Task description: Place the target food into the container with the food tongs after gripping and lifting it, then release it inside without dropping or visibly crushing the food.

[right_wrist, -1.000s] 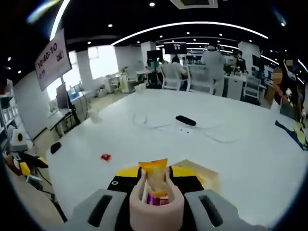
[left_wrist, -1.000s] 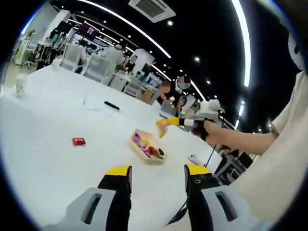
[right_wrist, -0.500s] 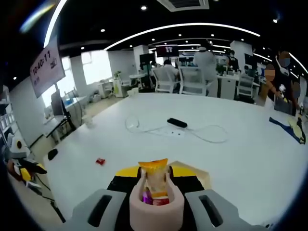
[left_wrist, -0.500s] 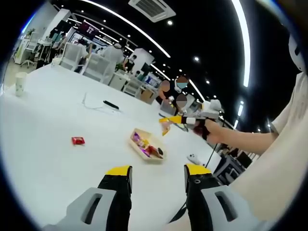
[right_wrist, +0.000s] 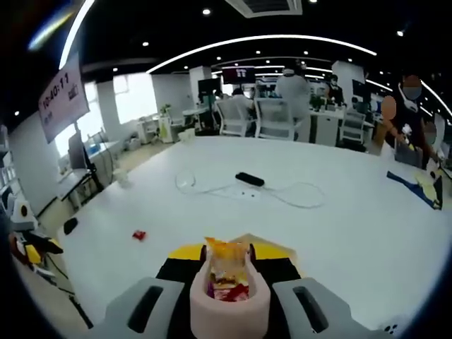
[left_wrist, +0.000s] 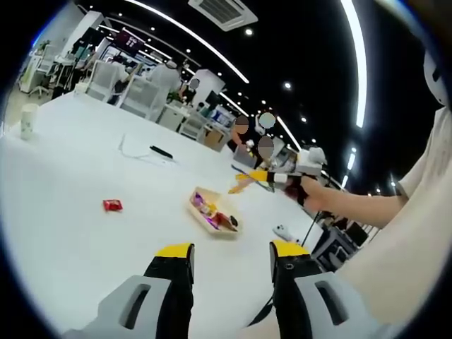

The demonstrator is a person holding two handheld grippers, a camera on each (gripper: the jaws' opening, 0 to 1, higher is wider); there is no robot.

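Left claw [left_wrist: 229, 256]: I hold it low over the white worktop [left_wrist: 63, 233], jaws apart, nothing between them. It takes no part in the carry as far as I can judge.

Red packet [left_wrist: 111, 205]: on the worktop, ahead and left of my left claw, well apart from the container.

Container [left_wrist: 212, 213]: shallow pale tray ahead of my left claw, between its jaws' line of sight; several wrapped pieces already lie in it.

Right claw [left_wrist: 263, 176]: seen from the left gripper view up and right of the container, in my hand [left_wrist: 311, 192]. In the right gripper view its jaws are clamped together on the food tongs [right_wrist: 229, 300].

Target food [right_wrist: 226, 260]: an orange-topped wrapped snack pinched at the tong tips, just ahead of my right claw [right_wrist: 229, 256]; in the left gripper view it hangs in the air above and beside the container, apart from it. I see no crushing.

Status, my estimate: gripping and lifting done; lowering into the container and release remain.
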